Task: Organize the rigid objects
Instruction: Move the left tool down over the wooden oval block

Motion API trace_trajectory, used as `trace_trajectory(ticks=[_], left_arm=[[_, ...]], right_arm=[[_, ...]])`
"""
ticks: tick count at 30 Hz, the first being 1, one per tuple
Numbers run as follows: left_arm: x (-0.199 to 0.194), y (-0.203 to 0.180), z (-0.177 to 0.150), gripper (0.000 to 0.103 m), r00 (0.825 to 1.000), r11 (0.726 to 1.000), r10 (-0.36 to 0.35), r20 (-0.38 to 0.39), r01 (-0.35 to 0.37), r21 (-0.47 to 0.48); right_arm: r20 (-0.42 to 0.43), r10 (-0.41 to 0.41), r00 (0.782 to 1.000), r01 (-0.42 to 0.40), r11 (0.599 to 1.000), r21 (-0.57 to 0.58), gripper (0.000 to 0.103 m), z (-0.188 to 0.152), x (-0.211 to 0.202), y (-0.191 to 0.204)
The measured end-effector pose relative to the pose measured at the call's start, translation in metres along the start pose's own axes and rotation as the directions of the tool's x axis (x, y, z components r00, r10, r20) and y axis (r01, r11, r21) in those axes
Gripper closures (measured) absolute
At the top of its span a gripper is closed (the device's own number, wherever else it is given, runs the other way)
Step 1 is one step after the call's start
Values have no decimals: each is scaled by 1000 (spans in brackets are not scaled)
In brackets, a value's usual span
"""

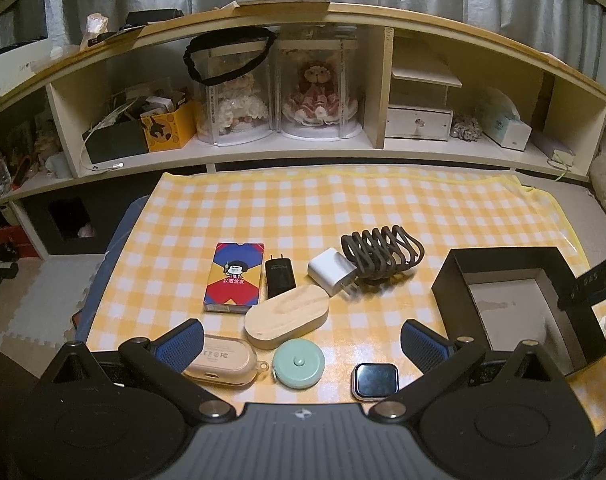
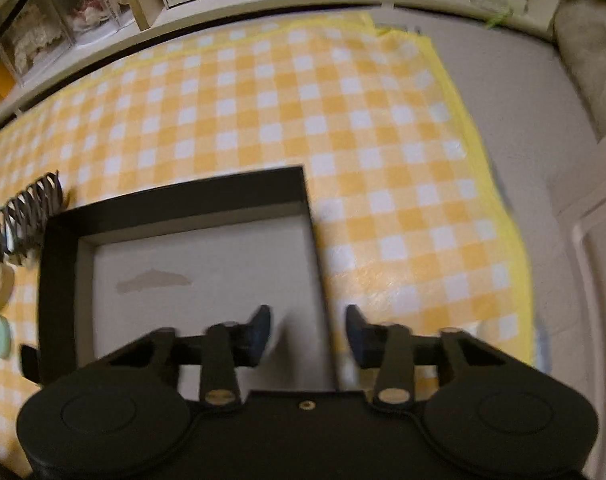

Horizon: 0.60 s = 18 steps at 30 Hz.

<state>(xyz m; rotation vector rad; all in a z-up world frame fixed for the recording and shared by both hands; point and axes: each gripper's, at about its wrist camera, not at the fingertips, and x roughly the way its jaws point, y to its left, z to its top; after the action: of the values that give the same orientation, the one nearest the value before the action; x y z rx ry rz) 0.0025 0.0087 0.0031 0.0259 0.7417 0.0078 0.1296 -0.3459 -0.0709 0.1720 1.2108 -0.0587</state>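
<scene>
Yellow-checked cloth (image 1: 303, 208) covers the table below a shelf. Black box (image 2: 175, 200), open and empty, has its right wall between the right gripper (image 2: 307, 330) fingers, gap visible either side. Left gripper (image 1: 303, 344), jaws wide apart, hovers over card box (image 1: 234, 278) printed "以酒坑友", wooden case (image 1: 287, 316), tape measure (image 1: 299, 363), earbud case (image 1: 221, 362) marked "FC", watch (image 1: 375, 381).

My table wears a yellow checked cloth (image 1: 343, 208). On it lie a card box (image 1: 234, 278), two chargers, a wooden case (image 1: 286, 316), a tape measure (image 1: 299, 363), a watch (image 1: 375, 379) and a black box (image 1: 455, 292).
</scene>
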Motion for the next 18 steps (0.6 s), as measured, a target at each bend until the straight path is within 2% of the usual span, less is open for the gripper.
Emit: trace_trajectory(ticks=[2, 4, 10, 16, 18], left_arm=[[1, 2, 0, 0, 1000, 1000, -5, 1, 5, -8], [2, 5, 1, 0, 1000, 1000, -15, 7, 15, -20], [-3, 13, 11, 0, 997, 998, -39, 62, 42, -40], [-5, 24, 33, 0, 985, 999, -10, 175, 15, -29], [3, 29, 40, 0, 985, 998, 1, 170, 9, -59]], right_arm=[[9, -25, 1000, 25, 1000, 7, 85, -1, 2, 1], [25, -68, 997, 68, 998, 3, 96, -2, 1, 1], [68, -55, 996, 53, 998, 22, 96, -7, -5, -1], [83, -65, 994, 63, 998, 17, 96, -7, -1, -1], [83, -63, 995, 62, 998, 17, 96, -8, -5, -2]])
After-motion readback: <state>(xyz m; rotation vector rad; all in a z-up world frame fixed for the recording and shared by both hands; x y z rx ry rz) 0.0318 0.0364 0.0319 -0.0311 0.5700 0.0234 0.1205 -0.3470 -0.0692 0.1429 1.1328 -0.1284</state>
